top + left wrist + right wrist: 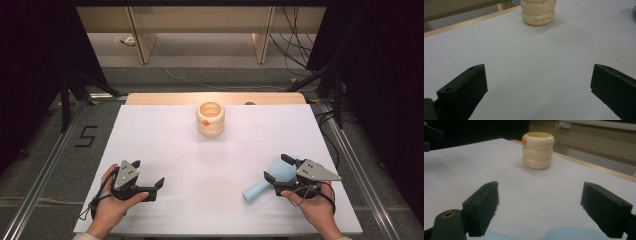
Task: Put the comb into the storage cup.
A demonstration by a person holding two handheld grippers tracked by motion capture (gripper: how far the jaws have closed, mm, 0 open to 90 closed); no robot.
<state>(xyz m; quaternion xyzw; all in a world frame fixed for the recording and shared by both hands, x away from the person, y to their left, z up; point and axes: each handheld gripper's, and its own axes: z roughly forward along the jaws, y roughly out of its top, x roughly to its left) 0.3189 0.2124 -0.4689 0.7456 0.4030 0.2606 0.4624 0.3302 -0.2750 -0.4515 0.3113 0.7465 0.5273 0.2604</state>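
White board covers the table, with a wooden edge along its far side and grey floor with loose cables beyond. Near the far middle of the board stands a cream cup built like three stacked rings, upright, with a small orange mark on its rim; in the left gripper view it sits straight ahead and far off, with small lettering on its lowest ring. At the near left the left gripper is held in a hand low over bare board, its jaws wide apart with nothing between them. At the near right the right gripper is held in the other hand just above a light blue object lying on the board. Its jaws stand apart on either side of the rounded end, and the pads do not press on it. In the right gripper view the blue surface lies below the spread jaws, with the cup well beyond.
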